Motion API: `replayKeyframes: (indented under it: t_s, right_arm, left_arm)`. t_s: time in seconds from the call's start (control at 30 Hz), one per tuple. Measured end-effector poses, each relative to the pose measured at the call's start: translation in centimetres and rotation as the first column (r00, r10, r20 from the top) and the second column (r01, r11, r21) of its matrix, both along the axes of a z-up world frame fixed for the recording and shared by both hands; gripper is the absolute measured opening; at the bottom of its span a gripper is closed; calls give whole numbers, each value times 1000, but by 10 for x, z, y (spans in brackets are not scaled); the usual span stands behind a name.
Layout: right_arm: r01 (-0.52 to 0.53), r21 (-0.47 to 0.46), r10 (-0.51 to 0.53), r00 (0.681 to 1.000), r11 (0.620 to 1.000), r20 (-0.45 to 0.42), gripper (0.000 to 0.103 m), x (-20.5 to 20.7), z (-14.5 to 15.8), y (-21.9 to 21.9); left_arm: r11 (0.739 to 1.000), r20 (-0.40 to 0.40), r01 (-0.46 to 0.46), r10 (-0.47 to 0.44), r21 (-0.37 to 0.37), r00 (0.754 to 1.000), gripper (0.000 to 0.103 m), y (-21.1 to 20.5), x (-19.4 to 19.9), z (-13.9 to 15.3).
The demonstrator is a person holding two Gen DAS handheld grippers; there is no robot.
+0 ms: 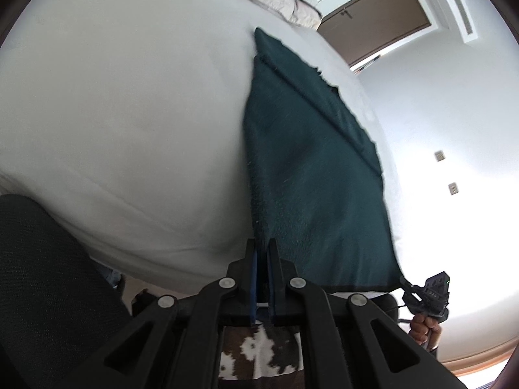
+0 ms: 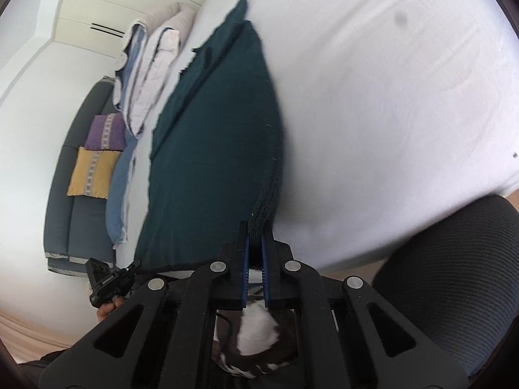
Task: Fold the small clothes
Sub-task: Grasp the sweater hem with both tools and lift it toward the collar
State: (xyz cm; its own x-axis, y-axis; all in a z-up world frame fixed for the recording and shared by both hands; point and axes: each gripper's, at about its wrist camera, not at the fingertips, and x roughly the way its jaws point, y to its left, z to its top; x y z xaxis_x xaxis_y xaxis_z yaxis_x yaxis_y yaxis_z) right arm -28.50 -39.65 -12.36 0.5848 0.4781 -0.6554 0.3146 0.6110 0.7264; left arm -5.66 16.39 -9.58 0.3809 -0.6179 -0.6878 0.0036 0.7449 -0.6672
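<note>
A dark green knitted garment (image 1: 308,168) hangs stretched between my two grippers above a white bed (image 1: 129,113). My left gripper (image 1: 262,246) is shut on one near corner of it. My right gripper (image 2: 255,228) is shut on the other near corner, a thick ribbed edge of the garment (image 2: 220,136). The far end of the cloth rests on the bed. The right gripper also shows in the left wrist view (image 1: 428,295), and the left gripper in the right wrist view (image 2: 110,282).
Folded bedding (image 2: 149,64) is stacked at the far side of the bed (image 2: 389,97). A grey sofa (image 2: 65,194) holds a purple and a yellow cushion. A black mesh chair back (image 1: 42,275) is close by. A brown door (image 1: 376,16) is beyond.
</note>
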Motion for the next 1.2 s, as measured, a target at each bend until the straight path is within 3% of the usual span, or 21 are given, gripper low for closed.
replayKeyframes:
  t_s: [0.23,0.67,1.0,1.2]
  right_arm:
    - [0,40,-5,994,999,112,5,34,43,-4]
    - [39,3,-39,968,999,248,5,141,113,-24]
    - [116,11,-115,957,993,266,5,227,121,-54]
    - [139,-31,-126,955,990,267,5,279,112,-64]
  left_arm:
    - [994,63,-35,42,-103,997,6,7,25,27]
    - [986,137,-54,76,-160,988,6,-4,103,72]
    - [981,143,-76,102,-179,984,6,-18,180,89]
    - [983,135,-75,99,-170,986,6,-33,226,89]
